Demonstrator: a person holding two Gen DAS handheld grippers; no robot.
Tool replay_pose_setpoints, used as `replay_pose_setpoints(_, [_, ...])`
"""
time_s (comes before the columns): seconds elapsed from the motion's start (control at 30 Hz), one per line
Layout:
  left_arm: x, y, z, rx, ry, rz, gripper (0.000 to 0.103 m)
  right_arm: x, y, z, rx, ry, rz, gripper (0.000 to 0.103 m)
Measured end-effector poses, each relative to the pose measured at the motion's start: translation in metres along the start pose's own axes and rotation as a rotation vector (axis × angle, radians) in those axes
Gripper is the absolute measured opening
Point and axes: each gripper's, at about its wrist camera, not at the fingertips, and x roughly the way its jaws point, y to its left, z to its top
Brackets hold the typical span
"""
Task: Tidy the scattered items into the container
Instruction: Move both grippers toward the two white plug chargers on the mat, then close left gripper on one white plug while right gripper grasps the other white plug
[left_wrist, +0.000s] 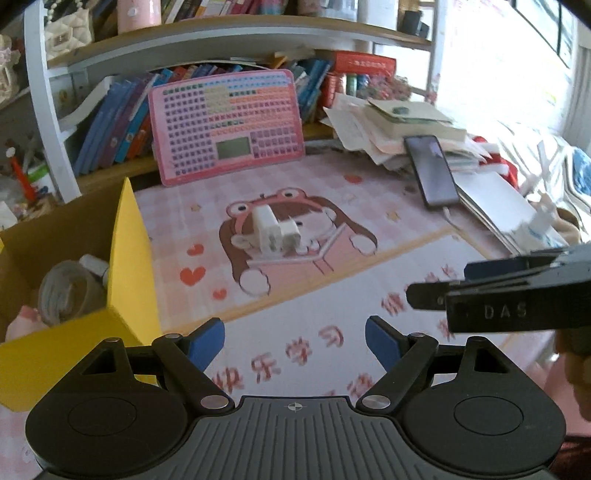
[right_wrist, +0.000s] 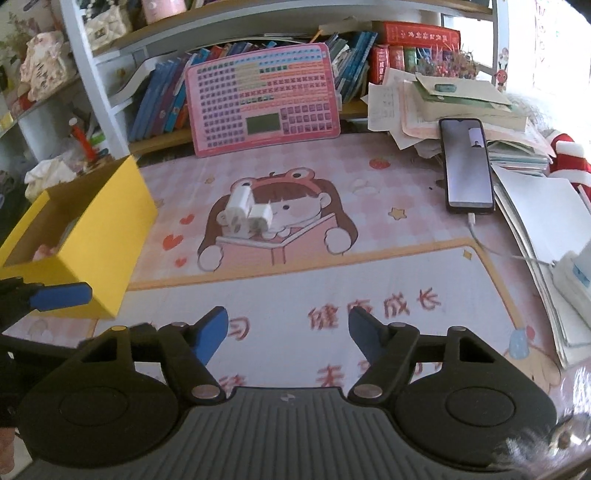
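Pink desk mat (right_wrist: 295, 295), bare before yellow box (right_wrist: 103, 236)

I am reading "DAS" on my right gripper (left_wrist: 506, 312), and "健康成长" printed in red on the mat (right_wrist: 375, 306).

two white chargers (right_wrist: 248, 214) lie touching mid-mat, well apart from the open yellow box (right_wrist: 92, 236) at left.

A child's study corner at home, as I see it through the rig: a bench under a pink cartoon desk mat (right_wrist: 295, 229), a white bookshelf (right_wrist: 110, 74) crammed with children's books (right_wrist: 162, 103), a pink learning tablet (right_wrist: 262, 99), stacked papers (right_wrist: 461, 107) and a charging phone (right_wrist: 467, 166).
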Motion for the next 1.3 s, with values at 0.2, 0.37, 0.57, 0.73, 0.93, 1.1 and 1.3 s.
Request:
replay_pose_setpoints(0.2, [0.025,-0.001,0.022,-0.034,0.007,0.049,0.084,0.027,-0.014,0.019,-0.003,0.009,0.037,0.065])
replay_pose_setpoints(0.37, [0.045,0.004,0.038,-0.066,0.009,0.086,0.083,0.052,-0.022,0.034,-0.003,0.011,0.072,0.063])
replay_pose_setpoints(0.57, [0.076,0.014,0.061,-0.135,0.017,0.116,0.076,0.087,-0.029,0.050,-0.014,0.026,0.101,0.056])
replay_pose_setpoints(0.73, [0.110,0.020,0.079,-0.190,0.042,0.117,0.067,0.114,-0.034,0.059,-0.017,0.048,0.121,0.050])
replay_pose_setpoints(0.93, [0.158,0.023,0.094,-0.222,0.090,0.125,0.056,0.136,-0.037,0.065,-0.034,0.074,0.135,0.050])
replay_pose_setpoints(1.1, [0.187,0.029,0.100,-0.236,0.124,0.142,0.042,0.149,-0.035,0.067,-0.055,0.091,0.153,0.050])
replay_pose_setpoints(1.3, [0.202,0.045,0.104,-0.295,0.132,0.124,0.025,0.162,-0.028,0.071,-0.097,0.094,0.184,0.050])
